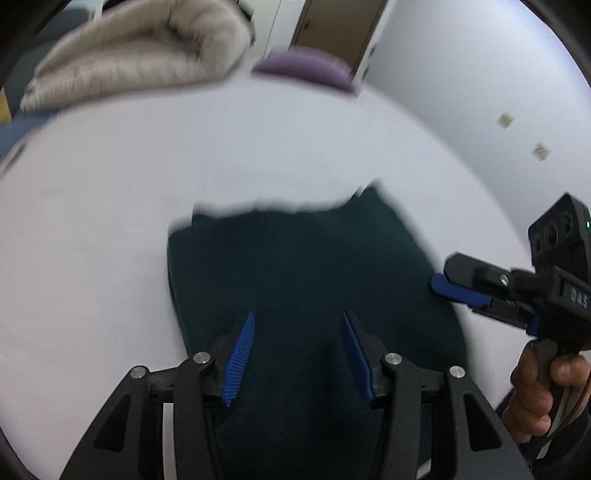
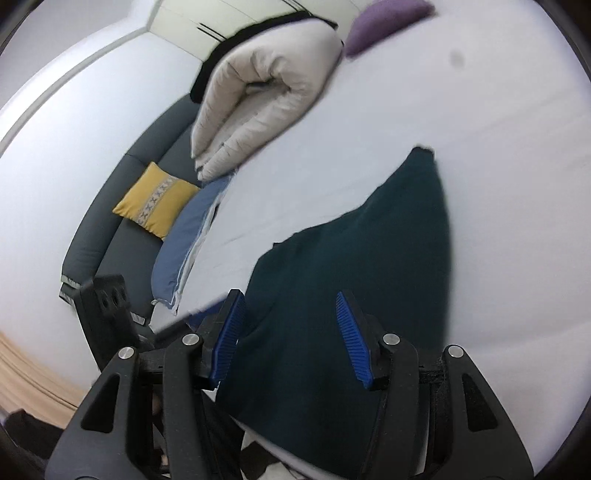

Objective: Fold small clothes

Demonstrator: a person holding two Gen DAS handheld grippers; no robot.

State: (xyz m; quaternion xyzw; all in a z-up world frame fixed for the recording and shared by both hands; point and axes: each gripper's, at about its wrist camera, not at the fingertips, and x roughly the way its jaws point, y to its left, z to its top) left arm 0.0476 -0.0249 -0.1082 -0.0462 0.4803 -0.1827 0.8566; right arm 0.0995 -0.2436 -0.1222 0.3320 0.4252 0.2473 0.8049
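A dark green garment (image 1: pixel 303 280) lies flat on the white bed sheet (image 1: pixel 147 177). It also shows in the right wrist view (image 2: pixel 369 266). My left gripper (image 1: pixel 298 321) is open and empty, with its blue fingers over the garment's near part. My right gripper (image 2: pixel 288 306) is open and empty above the garment's near edge. In the left wrist view the right gripper (image 1: pixel 443 286) sits at the garment's right edge, held by a hand. The left gripper's body (image 2: pixel 107 314) shows at the left of the right wrist view.
A folded beige duvet (image 2: pixel 266 88) and a purple pillow (image 2: pixel 384 22) lie at the far side of the bed. A blue pillow (image 2: pixel 188 236) sits at the bed's left edge. A grey sofa (image 2: pixel 110 229) with a yellow cushion (image 2: pixel 155 203) stands beyond.
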